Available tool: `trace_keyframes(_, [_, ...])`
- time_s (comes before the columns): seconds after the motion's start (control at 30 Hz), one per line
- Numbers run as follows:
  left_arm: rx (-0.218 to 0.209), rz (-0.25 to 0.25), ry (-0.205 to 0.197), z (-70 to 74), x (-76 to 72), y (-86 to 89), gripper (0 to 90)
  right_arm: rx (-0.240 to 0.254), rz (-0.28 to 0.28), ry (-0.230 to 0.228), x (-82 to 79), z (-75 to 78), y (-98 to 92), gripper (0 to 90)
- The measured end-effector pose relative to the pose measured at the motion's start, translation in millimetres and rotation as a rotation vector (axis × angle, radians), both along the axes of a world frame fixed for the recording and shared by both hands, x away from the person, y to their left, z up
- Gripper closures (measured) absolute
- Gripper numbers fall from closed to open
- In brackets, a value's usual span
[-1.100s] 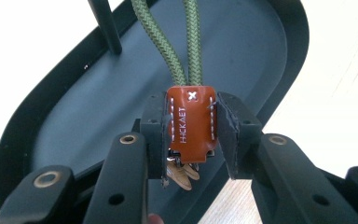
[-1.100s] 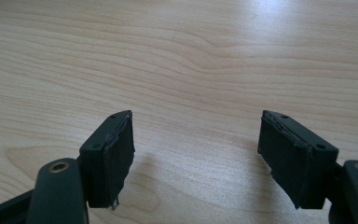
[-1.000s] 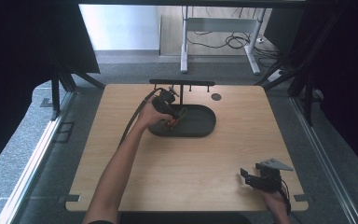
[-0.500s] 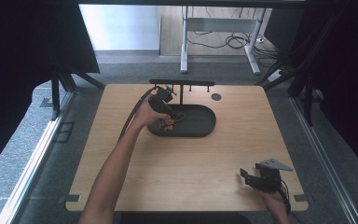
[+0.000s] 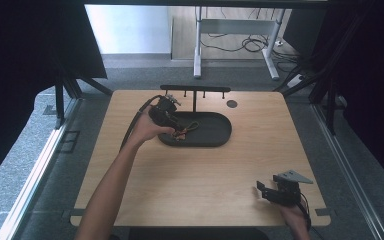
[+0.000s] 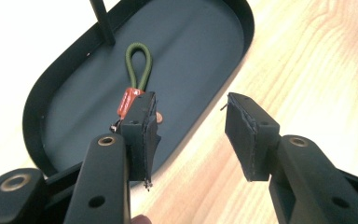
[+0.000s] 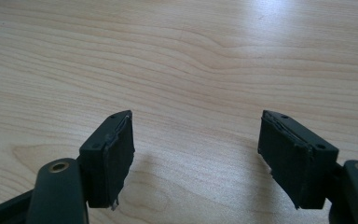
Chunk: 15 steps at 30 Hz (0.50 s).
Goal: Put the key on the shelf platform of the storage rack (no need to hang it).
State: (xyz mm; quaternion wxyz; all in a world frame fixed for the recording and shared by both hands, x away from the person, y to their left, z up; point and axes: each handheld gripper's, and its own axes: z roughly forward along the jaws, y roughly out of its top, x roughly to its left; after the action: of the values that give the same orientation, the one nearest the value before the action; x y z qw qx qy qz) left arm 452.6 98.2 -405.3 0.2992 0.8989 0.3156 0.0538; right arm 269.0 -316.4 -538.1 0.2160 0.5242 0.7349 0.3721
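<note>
Comparing with a second ago, the left gripper (image 5: 176, 131) has slid back toward the near left rim of the tray (image 5: 215, 142), where before it sat further in over the middle, while the right gripper (image 5: 269, 192) hasn't really budged from the near right corner of the table (image 5: 190, 175). Left one has its jaws spread apart with nothing between them; in the left gripper view (image 6: 189, 130) the gap between the pads sits right over the tray's edge, half over dark tray, half over bare wood. Just ahead of its left jaw lies a green cord loop (image 6: 138, 65) with an orange tag (image 6: 127, 101) at its base, flat on the tray floor, the tag end partly hidden behind that jaw, so I can't tell if it's touching. Right gripper is wide open too (image 7: 196, 154), with just plain wood ahead of it. Count: two grippers, one oval tray, one loop, one tag, one thin black post (image 6: 101, 21) rising from the tray beyond the loop, one table.
</note>
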Motion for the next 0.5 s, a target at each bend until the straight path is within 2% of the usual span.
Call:
trace_keyframes(0.3, [-0.001,-0.019,-0.012,-2.4,-36.1,18.3,52.3,0.003,-0.013,-0.006,-0.4,1.9,-5.0,27.1])
trace_keyframes(0.5, [0.005,-0.033,-0.013,-12.9,-59.5,26.7,51.4,0.012,-0.036,-0.013,-0.9,3.5,-12.6,27.1])
